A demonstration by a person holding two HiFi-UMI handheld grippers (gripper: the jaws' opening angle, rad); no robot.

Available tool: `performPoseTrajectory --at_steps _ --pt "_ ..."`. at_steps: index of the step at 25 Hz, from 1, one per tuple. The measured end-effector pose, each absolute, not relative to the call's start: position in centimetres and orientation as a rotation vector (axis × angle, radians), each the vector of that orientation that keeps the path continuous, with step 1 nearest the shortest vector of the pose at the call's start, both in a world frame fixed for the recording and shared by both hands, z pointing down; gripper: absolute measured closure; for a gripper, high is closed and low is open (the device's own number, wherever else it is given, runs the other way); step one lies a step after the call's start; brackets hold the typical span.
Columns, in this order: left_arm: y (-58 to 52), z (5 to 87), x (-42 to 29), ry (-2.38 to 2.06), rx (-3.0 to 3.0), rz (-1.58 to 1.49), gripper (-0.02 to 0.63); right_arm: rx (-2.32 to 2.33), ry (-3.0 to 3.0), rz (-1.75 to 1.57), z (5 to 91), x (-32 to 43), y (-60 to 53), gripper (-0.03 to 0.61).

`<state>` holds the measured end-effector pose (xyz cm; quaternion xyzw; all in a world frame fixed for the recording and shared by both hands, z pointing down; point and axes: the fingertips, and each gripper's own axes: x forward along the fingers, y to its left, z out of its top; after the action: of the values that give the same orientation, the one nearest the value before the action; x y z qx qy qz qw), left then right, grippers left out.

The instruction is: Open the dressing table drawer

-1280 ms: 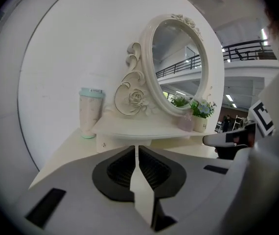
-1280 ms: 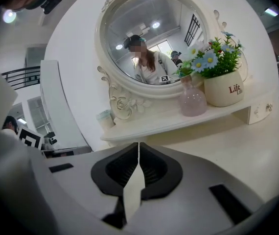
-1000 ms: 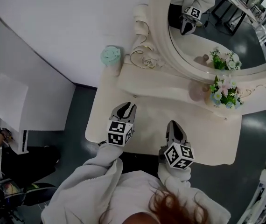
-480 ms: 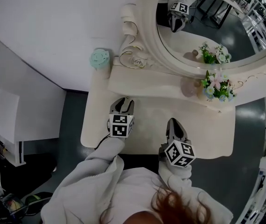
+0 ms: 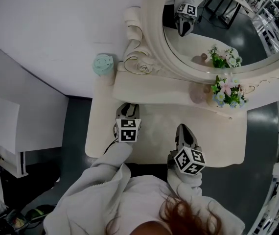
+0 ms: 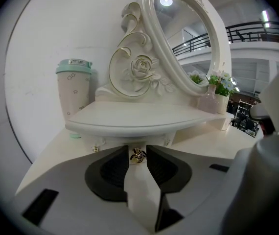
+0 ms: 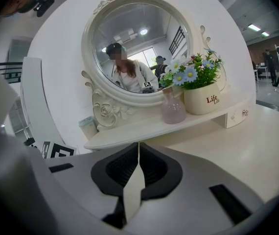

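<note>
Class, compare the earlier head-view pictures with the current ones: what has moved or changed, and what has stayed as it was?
The left gripper moved forward, closer to the shelf. Its jaws are closing with the gold drawer knob between them, seemingly not yet gripped. The right gripper stayed shut over the tabletop. The cup and flowers did not move.

Reads "Life" in dark script on the cream ceramic flower pot (image 7: 200,102) atop the white dressing table (image 7: 257,131); smaller print beneath illegible.
</note>
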<state>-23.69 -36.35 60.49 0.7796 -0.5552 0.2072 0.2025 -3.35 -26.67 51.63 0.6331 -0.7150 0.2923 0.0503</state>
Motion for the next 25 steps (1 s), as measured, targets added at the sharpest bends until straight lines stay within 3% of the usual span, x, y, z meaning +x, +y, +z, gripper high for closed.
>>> performPoseTrajectory --at_steps 25 --pt "-33.2 60.8 -23.6 -1.498 2.221 0.606 0.511 1.886 -2.219 0.898 51.6 -5.0 -25.7 0.541"
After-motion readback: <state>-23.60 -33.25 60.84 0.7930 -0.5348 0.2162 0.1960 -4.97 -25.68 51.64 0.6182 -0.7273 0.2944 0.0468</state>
